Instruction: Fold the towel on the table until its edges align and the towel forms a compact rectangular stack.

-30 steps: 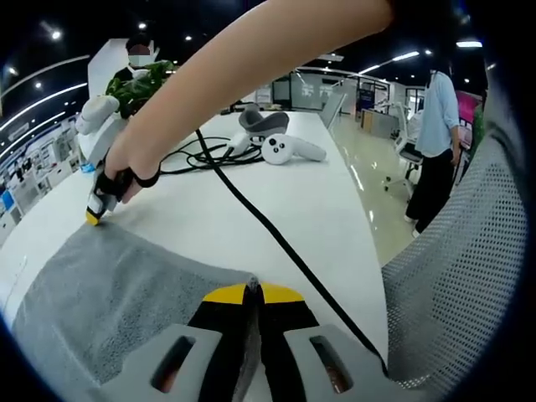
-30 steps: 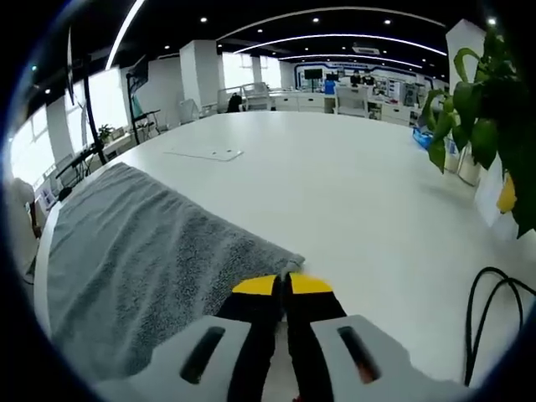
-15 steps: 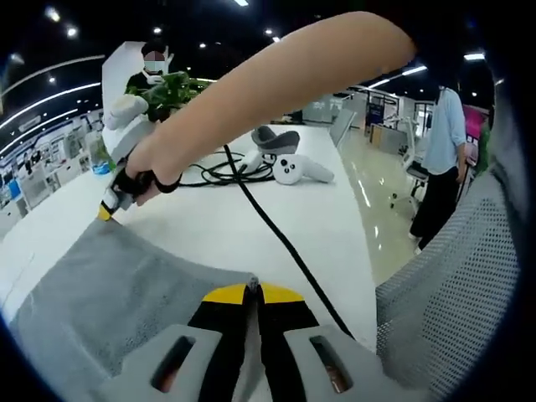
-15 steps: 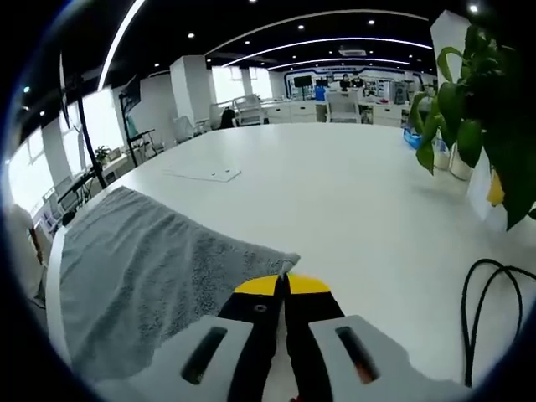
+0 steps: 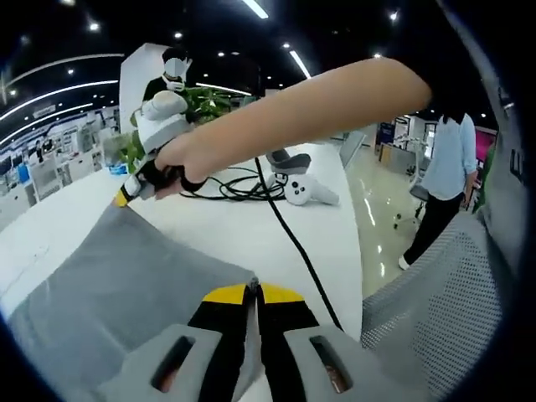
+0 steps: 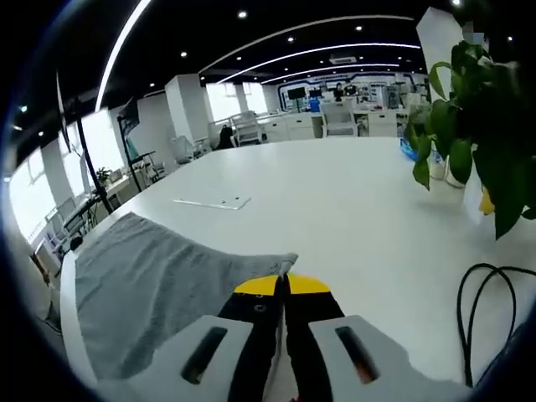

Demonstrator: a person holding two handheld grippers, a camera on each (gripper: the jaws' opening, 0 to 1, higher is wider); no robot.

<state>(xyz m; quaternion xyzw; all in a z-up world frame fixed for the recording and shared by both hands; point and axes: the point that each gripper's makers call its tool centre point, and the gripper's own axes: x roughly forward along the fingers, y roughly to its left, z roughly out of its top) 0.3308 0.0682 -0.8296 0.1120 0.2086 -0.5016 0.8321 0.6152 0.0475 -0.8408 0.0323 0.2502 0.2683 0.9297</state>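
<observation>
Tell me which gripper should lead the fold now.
Neither alone, probably: the left gripper and right gripper are each shut on a corner of the grey terry towel, so both should carry the held edge across together.

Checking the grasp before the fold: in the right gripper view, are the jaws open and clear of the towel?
No, the right gripper has its jaws closed on a corner of the grey towel above the white table.

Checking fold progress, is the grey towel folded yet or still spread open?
Spread open: the grey towel shows as one layer, with the left gripper and right gripper each pinching a corner.
</observation>
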